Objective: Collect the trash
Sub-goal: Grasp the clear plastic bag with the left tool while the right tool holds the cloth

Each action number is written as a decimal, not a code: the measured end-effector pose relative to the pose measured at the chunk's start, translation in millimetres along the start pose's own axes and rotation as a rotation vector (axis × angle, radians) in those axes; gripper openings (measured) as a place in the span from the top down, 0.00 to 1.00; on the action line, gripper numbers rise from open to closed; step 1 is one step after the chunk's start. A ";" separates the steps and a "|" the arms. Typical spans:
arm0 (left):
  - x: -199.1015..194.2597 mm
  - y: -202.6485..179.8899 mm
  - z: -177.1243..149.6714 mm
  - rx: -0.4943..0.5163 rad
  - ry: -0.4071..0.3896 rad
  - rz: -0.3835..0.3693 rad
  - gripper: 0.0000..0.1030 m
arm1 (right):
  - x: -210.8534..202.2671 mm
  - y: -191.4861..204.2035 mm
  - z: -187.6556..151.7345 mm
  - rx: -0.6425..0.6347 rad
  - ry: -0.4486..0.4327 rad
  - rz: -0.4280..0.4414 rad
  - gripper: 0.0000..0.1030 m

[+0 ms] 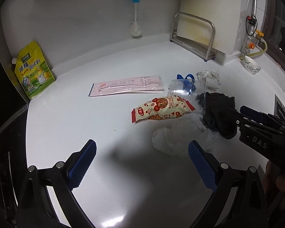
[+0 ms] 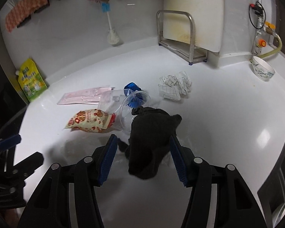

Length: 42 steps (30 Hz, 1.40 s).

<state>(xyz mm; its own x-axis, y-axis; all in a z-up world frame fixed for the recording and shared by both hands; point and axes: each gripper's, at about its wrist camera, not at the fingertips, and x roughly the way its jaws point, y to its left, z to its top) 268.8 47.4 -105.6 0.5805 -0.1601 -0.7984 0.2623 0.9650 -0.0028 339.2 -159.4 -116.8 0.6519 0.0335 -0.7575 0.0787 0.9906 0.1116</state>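
Across the centre of the white countertop (image 2: 228, 114) all trash remains uncollected: red-patterned snack wrapper (image 2: 89, 122), clear plastic cup (image 2: 132, 104), crumpled grid paper (image 2: 174, 87). My right gripper (image 2: 142, 158) straddles the black cloth wad (image 2: 150, 140), jaws wide, apparently ungripped. My left gripper (image 1: 142, 163) hovers wide, empty.

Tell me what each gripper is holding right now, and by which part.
Nothing is held. The left gripper is open over bare counter. The right gripper is open with the black cloth between its fingers, pads not pressing it.
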 end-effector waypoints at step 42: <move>41.7 -36.9 14.2 0.025 0.040 -0.099 0.07 | -57.3 -59.5 19.0 0.187 -0.161 0.069 0.90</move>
<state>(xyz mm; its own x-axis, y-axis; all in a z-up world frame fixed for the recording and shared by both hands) 294.3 2.2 -130.3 0.5193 -0.2457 -0.8185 0.3364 0.9392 -0.0685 311.6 -222.9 -67.9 0.7712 0.0635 -0.6335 0.1583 0.9446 0.2875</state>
